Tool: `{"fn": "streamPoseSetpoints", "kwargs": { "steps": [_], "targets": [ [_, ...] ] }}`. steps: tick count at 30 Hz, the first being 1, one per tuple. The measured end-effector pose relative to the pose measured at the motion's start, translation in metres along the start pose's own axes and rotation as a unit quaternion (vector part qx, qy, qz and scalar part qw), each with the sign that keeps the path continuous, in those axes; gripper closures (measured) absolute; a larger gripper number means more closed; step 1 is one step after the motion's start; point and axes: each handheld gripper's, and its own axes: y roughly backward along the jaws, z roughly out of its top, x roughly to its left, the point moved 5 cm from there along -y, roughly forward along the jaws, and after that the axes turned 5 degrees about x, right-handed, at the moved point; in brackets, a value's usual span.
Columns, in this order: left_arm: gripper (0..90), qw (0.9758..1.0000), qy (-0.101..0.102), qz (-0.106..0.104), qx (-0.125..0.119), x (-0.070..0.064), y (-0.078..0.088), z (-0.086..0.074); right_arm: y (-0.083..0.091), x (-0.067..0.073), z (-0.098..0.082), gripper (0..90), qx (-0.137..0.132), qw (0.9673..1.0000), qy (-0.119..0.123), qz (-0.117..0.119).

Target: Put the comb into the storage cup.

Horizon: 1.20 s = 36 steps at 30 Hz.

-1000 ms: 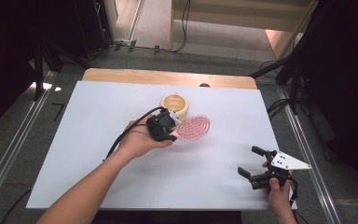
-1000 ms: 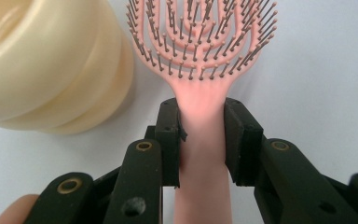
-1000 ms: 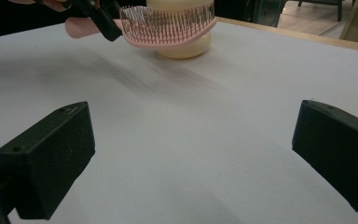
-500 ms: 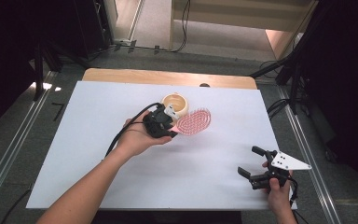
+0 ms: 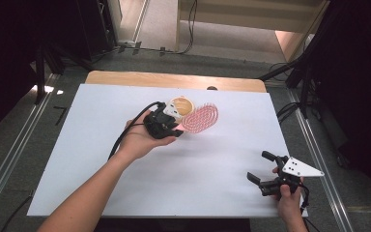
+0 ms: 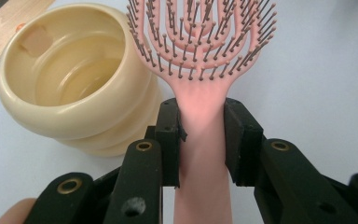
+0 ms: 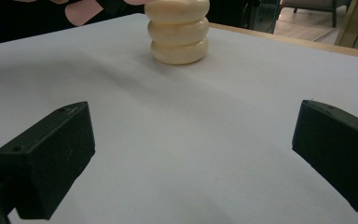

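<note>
A pink hairbrush [image 5: 200,118] with a round bristle head is held by its handle [image 6: 200,140] in my left gripper [image 5: 166,123], whose jaws are shut on it. The brush is lifted off the white table, its head beside the cream ribbed cup [image 5: 180,106]. In the left gripper view the cup [image 6: 70,79] sits left of the brush [image 6: 200,37], its mouth up and hollow. My right gripper [image 5: 263,167] rests near the table's front right corner with its jaws wide open and nothing between them. Far off in the right gripper view stands the cup [image 7: 179,35].
A white sheet [image 5: 125,183] covers the table, with a wooden strip [image 5: 174,79] along the far edge. Dark floor, metal rails and cables lie around the table.
My left gripper has carried the brush a little back and left, closer to the cup, with the head tilting up. The right gripper has stayed still.
</note>
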Motion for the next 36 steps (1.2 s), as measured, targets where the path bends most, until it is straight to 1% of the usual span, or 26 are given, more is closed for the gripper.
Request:
{"fn": "streamPoseSetpoints", "kwargs": {
  "steps": [1, 3, 4, 6, 8, 10, 15, 18, 20, 22, 24, 26, 31, 34, 36],
  "targets": [
    [71.1, 1.0, 0.002, 0.004, -0.003, 0.001, 0.001, 0.0, 0.0, 0.0, 0.0, 0.0, 0.0, 1.0, 0.0, 0.0],
    [71.0, 1.0, 0.005, 0.001, -0.008, 0.002, 0.002, 0.001, 0.0, 0.0, 0.0, 0.0, -0.001, 1.0, -0.001, -0.001],
    [71.0, 0.9999, 0.006, 0.006, -0.014, 0.003, 0.003, 0.001, 0.0, 0.0, 0.0, 0.0, -0.001, 1.0, -0.001, -0.001],
    [71.0, 0.9997, 0.012, 0.002, -0.021, 0.005, 0.004, 0.001, 0.0, 0.0, 0.0, 0.0, -0.002, 1.0, -0.001, -0.001],
    [71.0, 0.9996, 0.013, 0.007, -0.024, 0.007, 0.005, 0.001, 0.0, 0.0, 0.0, 0.0, -0.002, 1.0, -0.001, -0.001],
    [71.0, 0.9993, 0.018, 0.014, -0.031, 0.009, 0.006, 0.002, 0.0, 0.0, 0.0, 0.0, -0.002, 1.0, -0.001, -0.001],
    [71.0, 0.9986, 0.028, 0.019, -0.04, 0.015, 0.011, 0.003, 0.0, 0.0, 0.0, 0.0, -0.001, 1.0, -0.002, -0.001],
    [71.0, 0.9976, 0.034, 0.023, -0.056, 0.019, 0.014, 0.006, 0.0, 0.0, 0.0, 0.0, -0.001, 1.0, -0.002, -0.001],
    [71.0, 0.9969, 0.034, 0.03, -0.064, 0.021, 0.017, 0.008, 0.0, 0.0, 0.0, 0.0, -0.001, 1.0, -0.002, -0.001],
    [71.1, 0.9964, 0.034, 0.033, -0.07, 0.023, 0.019, 0.01, 0.0, 0.0, 0.0, 0.0, -0.001, 1.0, -0.002, -0.001],
    [71.1, 0.9955, 0.037, 0.035, -0.08, 0.024, 0.02, 0.012, 0.0, 0.0, 0.0, 0.0, -0.001, 1.0, -0.002, -0.001],
    [71.1, 0.9951, 0.04, 0.034, -0.084, 0.026, 0.02, 0.012, 0.0, 0.0, 0.0, 0.0, -0.001, 1.0, -0.001, -0.001],
    [71.1, 0.9925, 0.048, 0.042, -0.104, 0.031, 0.019, 0.014, 0.0, 0.0, 0.0, 0.0, -0.001, 1.0, -0.002, -0.002],
    [71.1, 0.9908, 0.045, 0.051, -0.117, 0.033, 0.02, 0.015, 0.0, 0.0, 0.0, 0.0, -0.001, 1.0, -0.002, -0.001],
    [71.1, 0.9897, 0.047, 0.049, -0.126, 0.035, 0.02, 0.017, 0.0, 0.0, 0.0, 0.0, -0.001, 1.0, -0.002, -0.001]
  ]
}}
